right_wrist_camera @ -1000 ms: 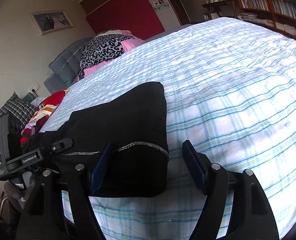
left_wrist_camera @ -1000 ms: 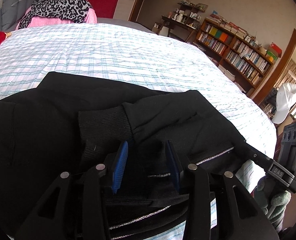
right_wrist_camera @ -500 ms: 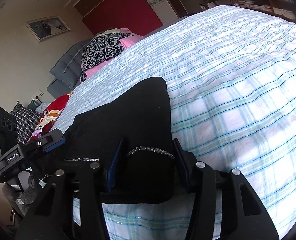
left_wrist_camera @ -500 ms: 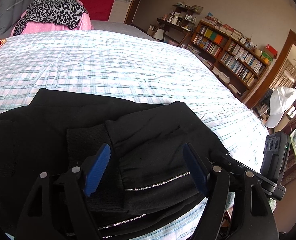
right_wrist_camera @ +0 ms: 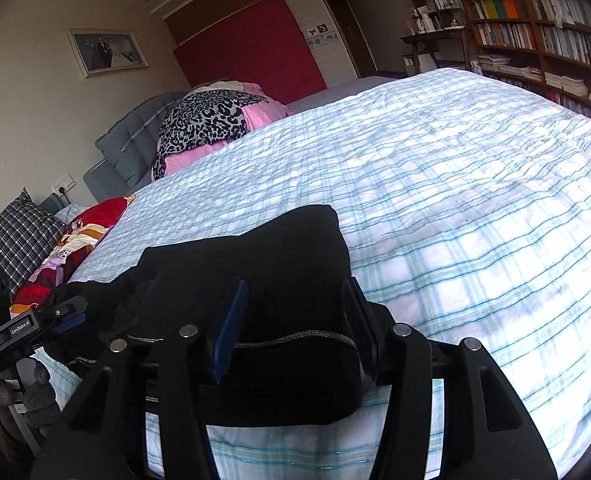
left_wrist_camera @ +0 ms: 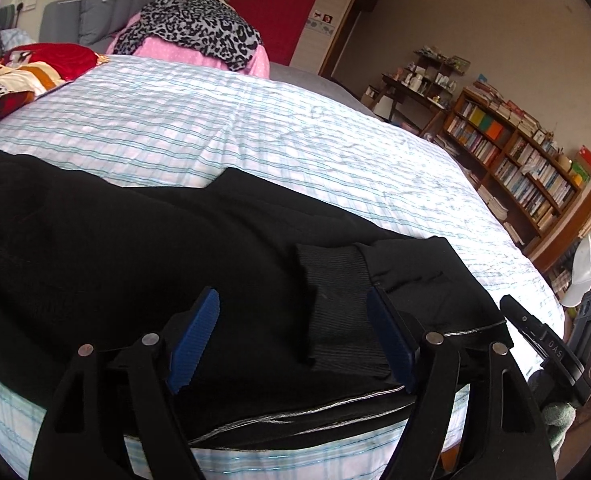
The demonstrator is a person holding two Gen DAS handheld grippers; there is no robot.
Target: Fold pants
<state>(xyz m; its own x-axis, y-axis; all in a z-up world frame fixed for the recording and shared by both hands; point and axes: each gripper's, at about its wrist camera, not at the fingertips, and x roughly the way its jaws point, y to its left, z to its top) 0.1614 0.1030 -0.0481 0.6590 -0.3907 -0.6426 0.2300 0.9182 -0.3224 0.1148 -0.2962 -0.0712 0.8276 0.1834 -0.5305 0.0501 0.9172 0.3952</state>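
The left tongs [left_wrist_camera: 293, 336] hang spread above the black pants [left_wrist_camera: 143, 252] on the bed [left_wrist_camera: 255, 128]. The right tongs [right_wrist_camera: 295, 320] pinch the pants' folded end

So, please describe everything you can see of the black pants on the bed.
The black pants look like soft knit, with a ribbed cuff and thin silver stripes. They lie folded on the near edge of the checked bedspread. The left gripper stands open over the cuff. The right gripper is shut on the end with the silver-trimmed edge.
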